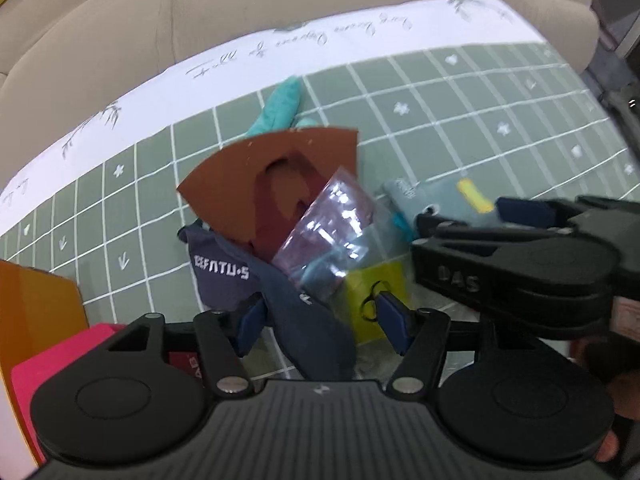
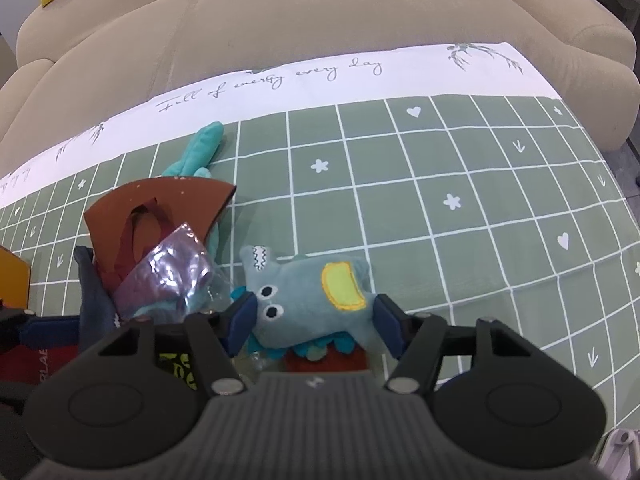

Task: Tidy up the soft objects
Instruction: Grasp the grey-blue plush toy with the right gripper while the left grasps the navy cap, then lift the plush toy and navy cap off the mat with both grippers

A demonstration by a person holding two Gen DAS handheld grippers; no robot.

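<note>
Blue-grey plush elephant toy [image 2: 308, 300] with yellow ear patch lies on the green grid tablecloth [image 2: 460, 168], between right gripper [image 2: 316, 320] jaws, pads not pressing. Left gripper [image 1: 320, 320] open astride navy printed cloth [image 1: 296, 304]. Beyond: brown felt bag [image 1: 276, 176], teal plush [image 1: 280, 100].

Soft plush fabric on the blue elephant toy [image 2: 308, 300], with a stitched yellow ear. Glossy, crinkled clear plastic on the small bag [image 1: 332, 232]. Matt brown felt on the cut-out piece [image 1: 240, 172]. Matt woven cloth on the green checked tablecloth [image 2: 460, 168]. Navy cloth pouch [image 1: 296, 300], matt, printed.
</note>
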